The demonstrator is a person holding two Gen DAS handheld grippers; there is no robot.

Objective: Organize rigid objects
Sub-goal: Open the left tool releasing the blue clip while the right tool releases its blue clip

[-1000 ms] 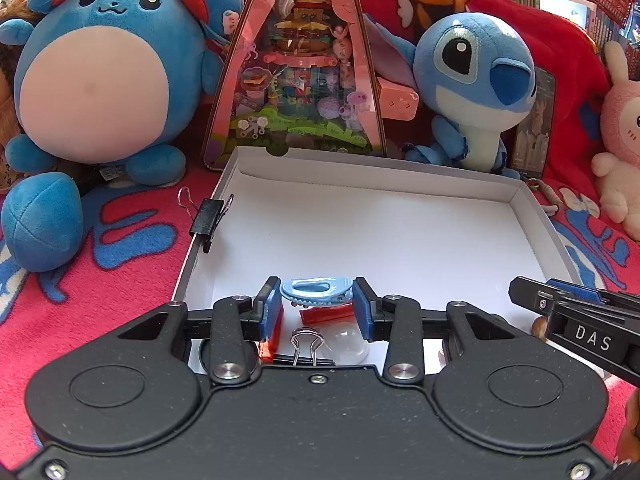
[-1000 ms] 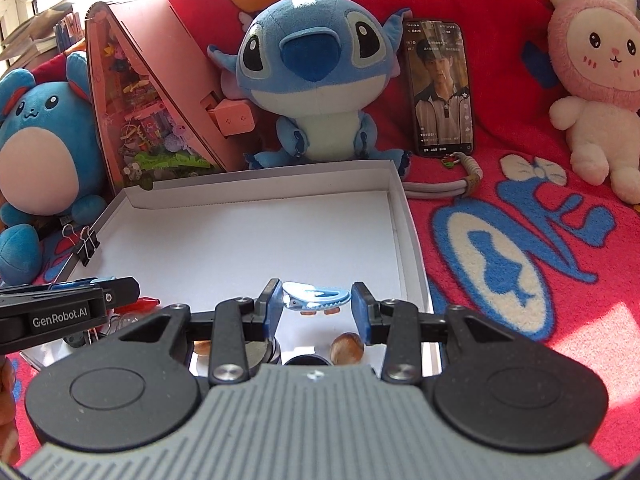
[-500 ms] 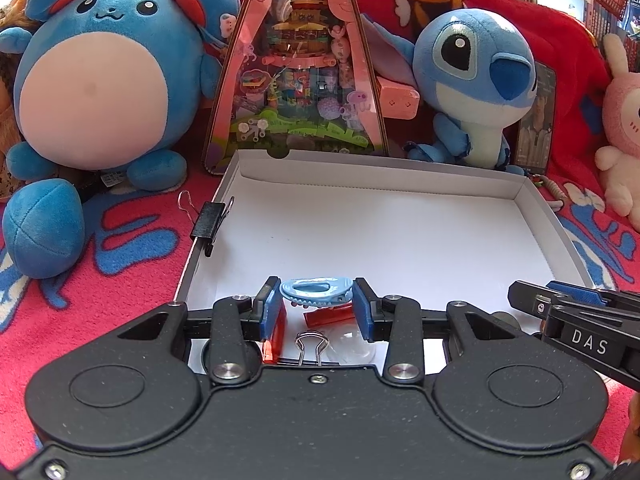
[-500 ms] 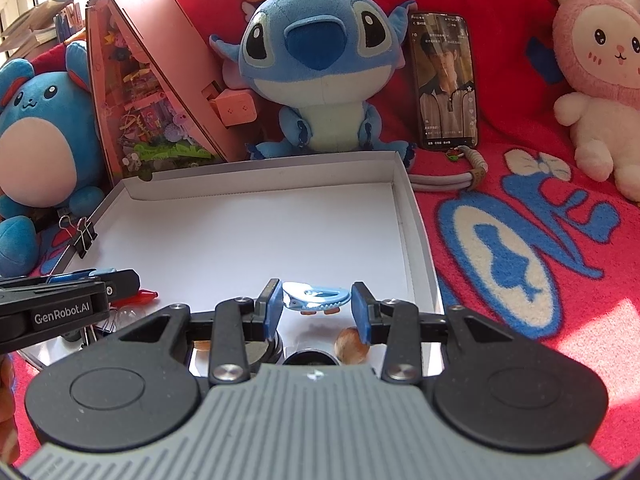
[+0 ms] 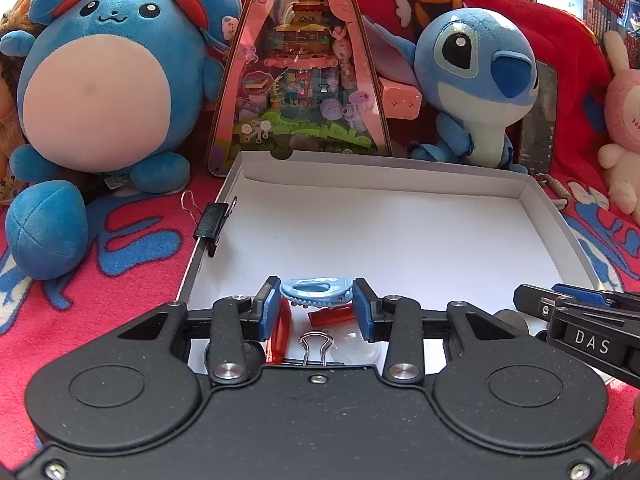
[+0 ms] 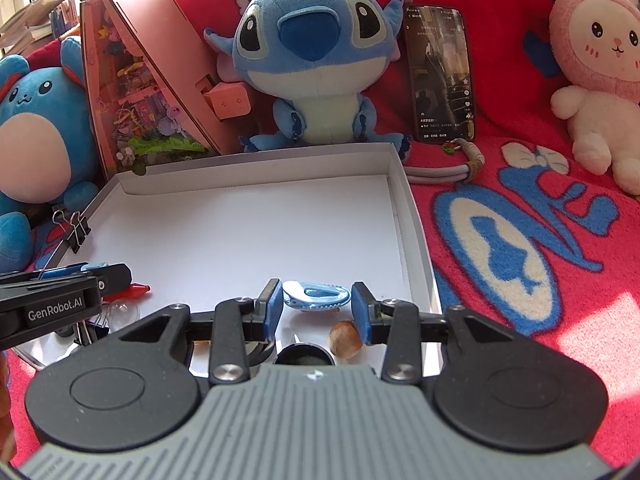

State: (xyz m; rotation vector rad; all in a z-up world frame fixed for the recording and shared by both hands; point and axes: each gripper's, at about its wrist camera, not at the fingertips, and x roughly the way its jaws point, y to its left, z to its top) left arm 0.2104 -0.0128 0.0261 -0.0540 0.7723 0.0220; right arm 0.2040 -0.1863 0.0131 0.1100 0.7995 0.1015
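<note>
Both grippers hang over the near end of a shallow white cardboard box [image 5: 384, 176] on the red blanket [image 6: 520, 280]. The left gripper [image 5: 316, 306] is clamped on a blue hair clip [image 5: 316, 290]; the right gripper [image 6: 316, 306] holds a second blue hair clip [image 6: 316, 295] the same way. Below them in the box lie red plastic pieces [image 5: 332, 316], a binder clip [image 5: 316, 340] and a nut [image 6: 346, 338]. Another black binder clip [image 5: 212, 222] grips the box's left wall.

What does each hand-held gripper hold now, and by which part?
Each, left and right, grips a blue hair clip, and, across its long axis, one pad at each end.
</note>
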